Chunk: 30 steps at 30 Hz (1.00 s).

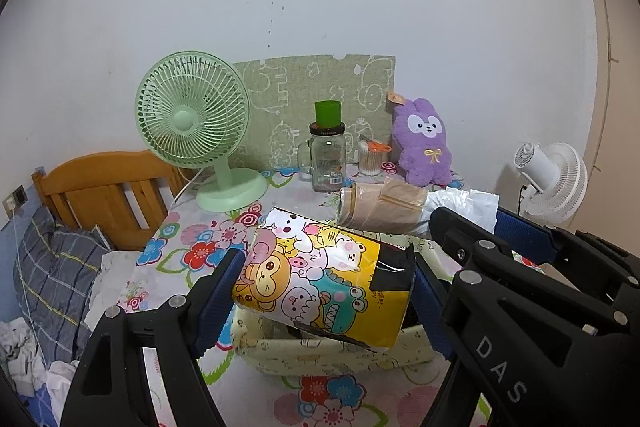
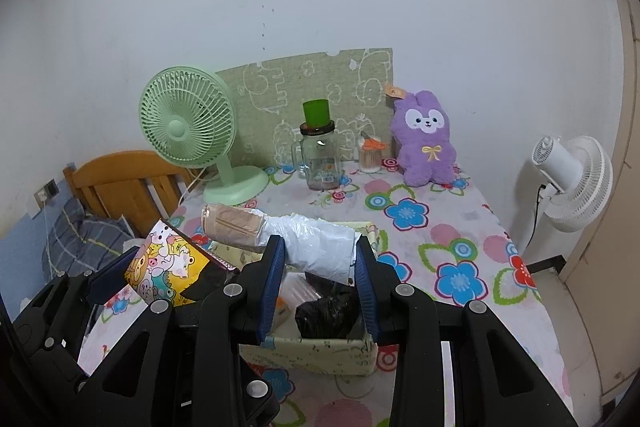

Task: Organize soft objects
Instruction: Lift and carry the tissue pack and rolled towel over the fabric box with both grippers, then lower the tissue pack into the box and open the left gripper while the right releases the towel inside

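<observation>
My left gripper (image 1: 324, 301) is shut on a yellow cartoon-printed soft pack (image 1: 320, 279), held tilted just above a cream fabric storage box (image 1: 320, 357). My right gripper (image 2: 320, 269) is shut on the white plastic end of a long roll (image 2: 316, 247), whose beige end sticks out to the left. It hangs over the same box (image 2: 312, 351), where a black bag (image 2: 326, 311) lies inside. The cartoon pack (image 2: 168, 265) shows at left in the right wrist view. A purple plush bunny (image 2: 426, 141) sits upright at the table's back against the wall.
On the floral tablecloth (image 2: 460, 259) stand a green desk fan (image 2: 188, 131), a glass jar topped by a green cup (image 2: 320, 155) and a cotton swab holder (image 2: 370, 157). A white floor fan (image 2: 572, 179) stands right of the table. A wooden headboard (image 1: 108, 187) and pillow lie left.
</observation>
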Available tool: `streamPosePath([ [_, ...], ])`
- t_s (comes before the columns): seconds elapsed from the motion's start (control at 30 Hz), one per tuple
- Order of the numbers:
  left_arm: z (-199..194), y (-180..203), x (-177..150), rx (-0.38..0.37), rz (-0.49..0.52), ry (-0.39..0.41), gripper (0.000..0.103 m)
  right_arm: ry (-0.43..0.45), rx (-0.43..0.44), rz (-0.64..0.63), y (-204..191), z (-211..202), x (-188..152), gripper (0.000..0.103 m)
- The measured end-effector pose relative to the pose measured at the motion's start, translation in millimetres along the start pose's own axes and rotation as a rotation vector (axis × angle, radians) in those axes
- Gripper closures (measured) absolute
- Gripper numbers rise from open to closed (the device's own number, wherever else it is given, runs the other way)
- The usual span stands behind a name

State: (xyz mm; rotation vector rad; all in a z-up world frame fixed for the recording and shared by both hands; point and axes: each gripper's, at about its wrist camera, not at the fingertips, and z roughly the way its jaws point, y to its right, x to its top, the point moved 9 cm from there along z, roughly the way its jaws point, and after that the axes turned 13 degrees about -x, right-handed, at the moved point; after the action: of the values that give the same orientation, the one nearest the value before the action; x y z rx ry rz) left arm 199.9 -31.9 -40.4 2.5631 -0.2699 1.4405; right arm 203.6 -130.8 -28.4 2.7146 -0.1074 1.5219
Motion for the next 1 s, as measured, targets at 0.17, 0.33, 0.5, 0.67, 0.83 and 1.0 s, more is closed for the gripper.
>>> streamPosePath([
  [0.17,12,-5,0,0.007,-0.005,-0.014,0.021,-0.015,0.014,-0.002,-3,15,1,0.065],
  [0.33,28,-8,0,0.005,-0.005,-0.032,0.021,-0.036,0.02,-0.002,-3,32,0,0.065],
  [0.5,43,-10,-1,-0.008,-0.001,-0.053,0.021,-0.052,0.026,-0.007,-5,46,0,0.065],
  [0.67,57,-12,-3,-0.022,-0.007,-0.076,0.02,-0.071,0.024,-0.009,-6,59,-3,0.065],
  [0.83,67,-15,-7,-0.026,-0.016,-0.099,0.015,-0.094,0.028,-0.012,-7,69,-6,0.065],
  [1.0,73,-20,-12,-0.017,-0.013,-0.124,0.01,-0.123,0.042,-0.012,-12,79,-11,0.065],
])
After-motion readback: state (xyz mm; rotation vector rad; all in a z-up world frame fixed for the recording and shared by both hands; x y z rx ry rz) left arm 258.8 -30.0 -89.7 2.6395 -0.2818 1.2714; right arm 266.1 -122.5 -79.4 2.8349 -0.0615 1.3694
